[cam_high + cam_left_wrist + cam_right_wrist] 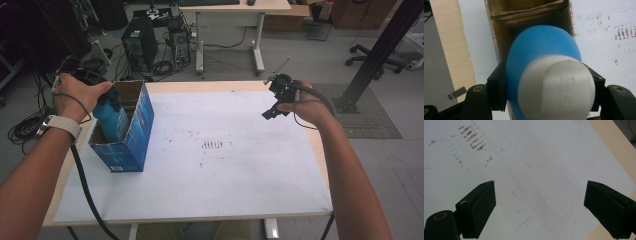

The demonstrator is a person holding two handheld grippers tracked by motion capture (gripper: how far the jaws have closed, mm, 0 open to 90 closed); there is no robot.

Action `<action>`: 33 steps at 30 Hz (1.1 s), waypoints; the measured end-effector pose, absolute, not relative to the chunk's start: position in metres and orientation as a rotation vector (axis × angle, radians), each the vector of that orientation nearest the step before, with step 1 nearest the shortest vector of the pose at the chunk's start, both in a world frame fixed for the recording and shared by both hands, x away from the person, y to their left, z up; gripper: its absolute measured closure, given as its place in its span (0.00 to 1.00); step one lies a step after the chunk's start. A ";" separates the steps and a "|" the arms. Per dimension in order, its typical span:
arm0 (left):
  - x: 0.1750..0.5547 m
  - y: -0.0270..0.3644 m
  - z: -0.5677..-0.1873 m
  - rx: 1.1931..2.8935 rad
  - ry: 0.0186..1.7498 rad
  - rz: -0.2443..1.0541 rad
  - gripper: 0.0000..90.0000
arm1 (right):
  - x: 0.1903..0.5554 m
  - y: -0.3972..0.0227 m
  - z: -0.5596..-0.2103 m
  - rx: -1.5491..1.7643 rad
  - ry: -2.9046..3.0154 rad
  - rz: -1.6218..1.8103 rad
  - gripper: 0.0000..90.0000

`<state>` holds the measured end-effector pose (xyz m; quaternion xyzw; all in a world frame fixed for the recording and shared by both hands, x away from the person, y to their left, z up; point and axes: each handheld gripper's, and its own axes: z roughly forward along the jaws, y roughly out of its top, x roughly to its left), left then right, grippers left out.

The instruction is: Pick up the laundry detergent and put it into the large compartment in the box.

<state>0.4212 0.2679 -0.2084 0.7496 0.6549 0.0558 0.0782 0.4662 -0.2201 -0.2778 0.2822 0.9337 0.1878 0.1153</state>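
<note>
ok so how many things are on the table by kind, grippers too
bottle: 1
box: 1
grippers: 2, left gripper and right gripper
total: 4

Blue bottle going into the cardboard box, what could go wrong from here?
1. The blue bottle nearly fills the narrow opening of the cardboard box, so it may catch on the rim or the folded inner flaps.
2. The box stands near the table's left edge with nothing bracing it; the right gripper hangs open well away, so a push could tip or slide the box.
</note>
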 end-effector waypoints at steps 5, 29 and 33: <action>0.423 0.268 -0.218 2.250 1.959 0.157 0.41 | 0.467 -0.221 -0.279 0.831 2.737 0.542 0.12; 0.428 0.259 -0.263 2.293 1.946 0.136 0.41 | 0.469 -0.221 -0.280 0.835 2.738 0.539 0.12; 0.428 0.260 -0.265 2.294 1.943 0.139 0.41 | 0.469 -0.221 -0.280 0.832 2.740 0.537 0.12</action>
